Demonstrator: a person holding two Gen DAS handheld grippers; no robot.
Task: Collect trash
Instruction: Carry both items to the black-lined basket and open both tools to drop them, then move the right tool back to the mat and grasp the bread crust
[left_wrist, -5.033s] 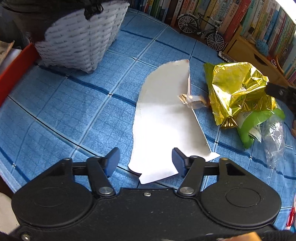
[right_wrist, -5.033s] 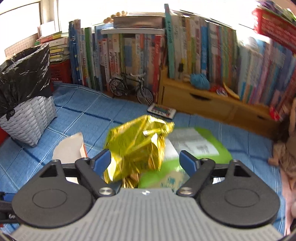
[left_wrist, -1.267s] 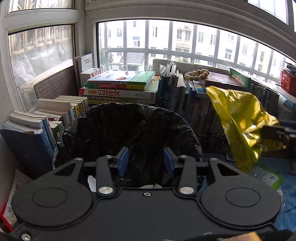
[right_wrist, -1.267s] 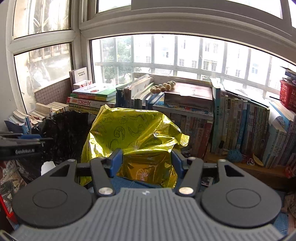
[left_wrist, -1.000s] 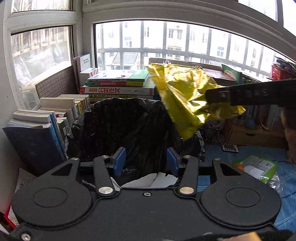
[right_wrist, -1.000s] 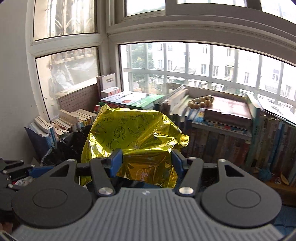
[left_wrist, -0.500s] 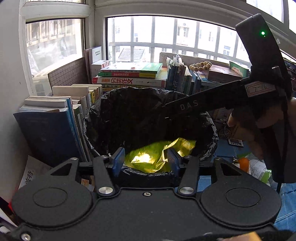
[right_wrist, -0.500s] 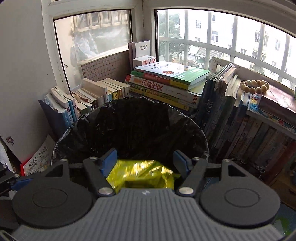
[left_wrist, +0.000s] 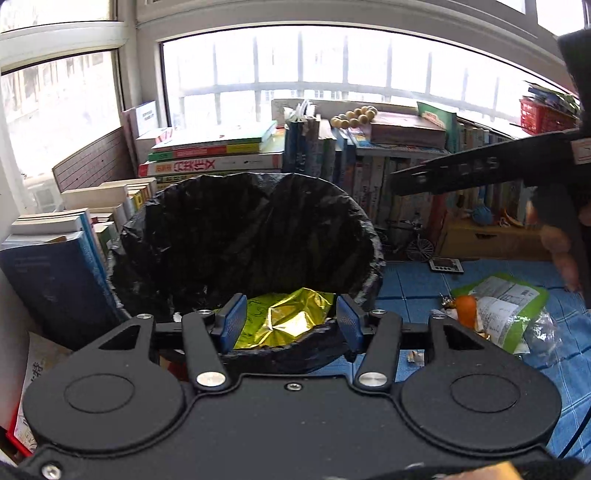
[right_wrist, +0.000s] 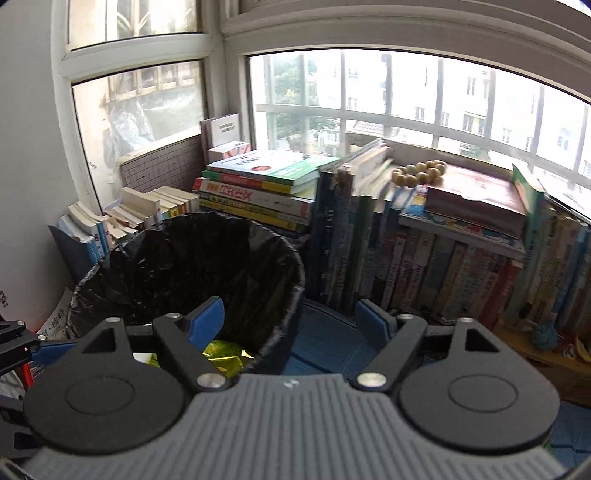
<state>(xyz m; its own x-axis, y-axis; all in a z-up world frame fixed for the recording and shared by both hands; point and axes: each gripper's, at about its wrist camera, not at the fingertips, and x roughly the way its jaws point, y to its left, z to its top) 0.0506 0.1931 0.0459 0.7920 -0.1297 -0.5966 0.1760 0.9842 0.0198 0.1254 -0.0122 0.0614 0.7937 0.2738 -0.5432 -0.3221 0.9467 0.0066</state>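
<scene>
1. Left wrist view: the left claw (left_wrist: 290, 323) hangs just in front of the bin (left_wrist: 243, 236), which is lined with a black bag. Its blue pads stand apart with nothing between them, so it carries nothing. A second ago the gold snack wrapper (left_wrist: 284, 317) hung in the air over the bin; now it lies crumpled inside, seen past the near rim. The white paper that lay on the blue mat five seconds ago is gone from the mat, and a second ago white sheets showed in the bin, so by my reading it went in too.

2. Same view, right side: the right claw's black arm (left_wrist: 480, 168) crosses the upper right, off to the right of the bin. On the blue mat (left_wrist: 413, 288) a green packet (left_wrist: 506, 302), a small orange piece (left_wrist: 463, 304) and a clear plastic wrapper (left_wrist: 543, 332) lie uncollected, near the bin but outside it.

3. Right wrist view: the right claw (right_wrist: 290, 321) has just been opening; its pads are now wide apart and empty. The gold wrapper (right_wrist: 221, 354) that it clamped a second ago shows low in the bin (right_wrist: 192, 266).

4. What it means: one more piece is binned, both claws are free, and the likely next target is the green packet and the scraps beside it.
</scene>
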